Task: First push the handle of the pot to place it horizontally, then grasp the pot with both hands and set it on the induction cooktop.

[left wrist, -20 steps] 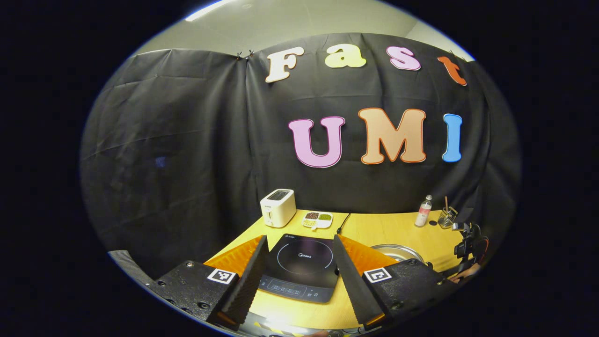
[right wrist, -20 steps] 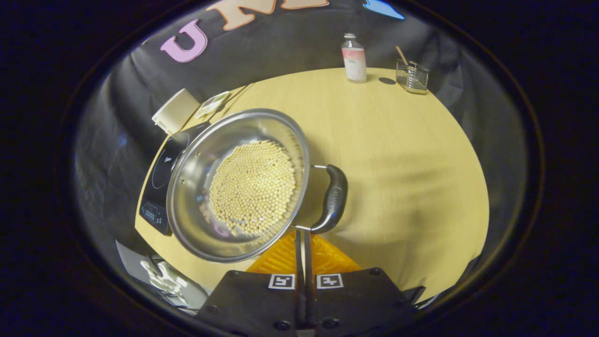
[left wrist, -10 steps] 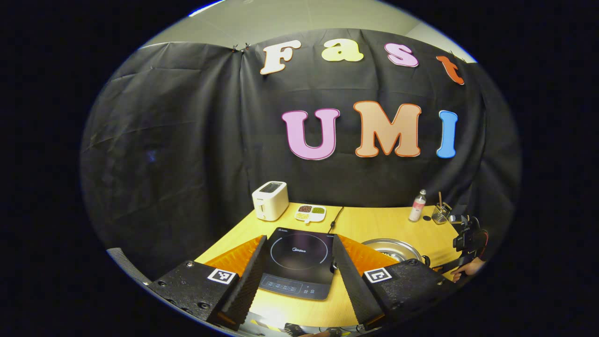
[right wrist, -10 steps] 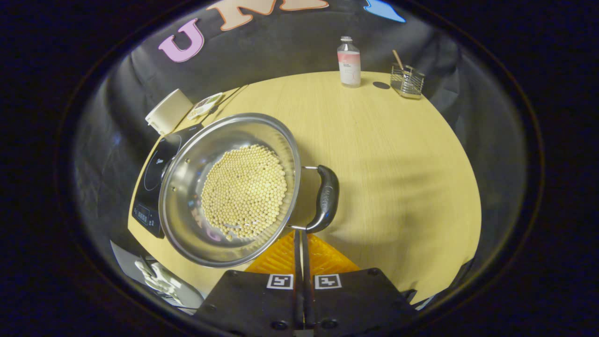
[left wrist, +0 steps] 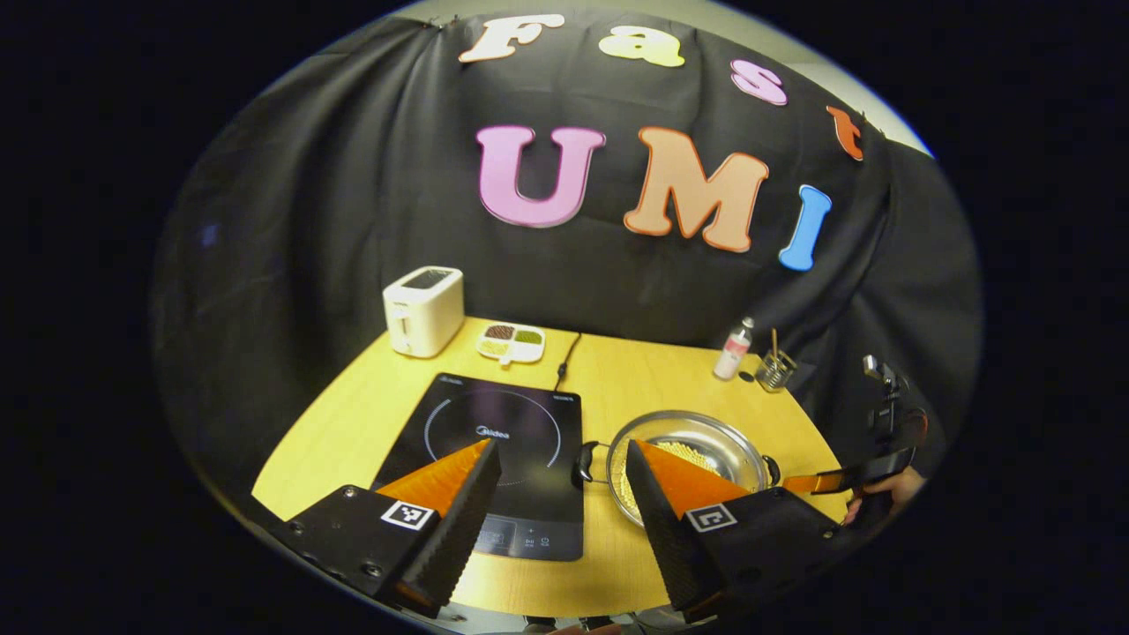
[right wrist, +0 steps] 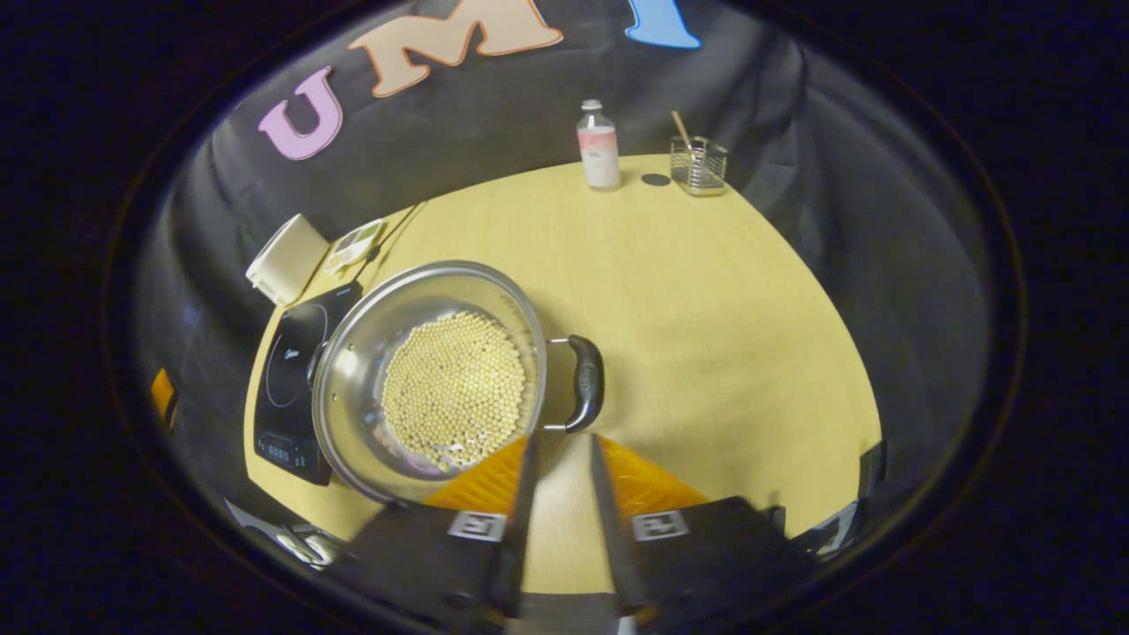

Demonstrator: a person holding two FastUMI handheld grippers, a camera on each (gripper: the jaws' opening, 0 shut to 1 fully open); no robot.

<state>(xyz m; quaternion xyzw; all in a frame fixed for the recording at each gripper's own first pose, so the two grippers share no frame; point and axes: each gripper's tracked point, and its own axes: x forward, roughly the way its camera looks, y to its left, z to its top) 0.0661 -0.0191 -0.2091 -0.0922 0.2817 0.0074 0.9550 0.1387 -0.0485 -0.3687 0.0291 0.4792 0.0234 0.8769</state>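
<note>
Nearest to me, the left gripper [left wrist: 560, 454] hangs over the front edge of the table [left wrist: 635, 379] with its two fingers spread wide and nothing between them; just past its tips sits the induction cooktop [left wrist: 494, 450], flat and bare, near the table's front left; the right gripper [right wrist: 558, 441] hangs over the front edge too, its fingers a little apart, holding nothing, with the tips just short of the pot's near handle [right wrist: 584, 383]; the pot [right wrist: 432, 379] rests on the table right beside the cooktop's right edge, and it is full of small round pale beans [right wrist: 452, 388]; its black handles seem to lie flat out to each side, so I think the pushing part is done; what is left is to grab both handles, lift the pot, and set it on the cooktop; farther back, a toaster [left wrist: 423, 309] and a small snack tray [left wrist: 510, 342] sit by the back left edge; a bottle [right wrist: 598, 145] and a wire cup [right wrist: 697, 165] stand by the back right edge.
</note>
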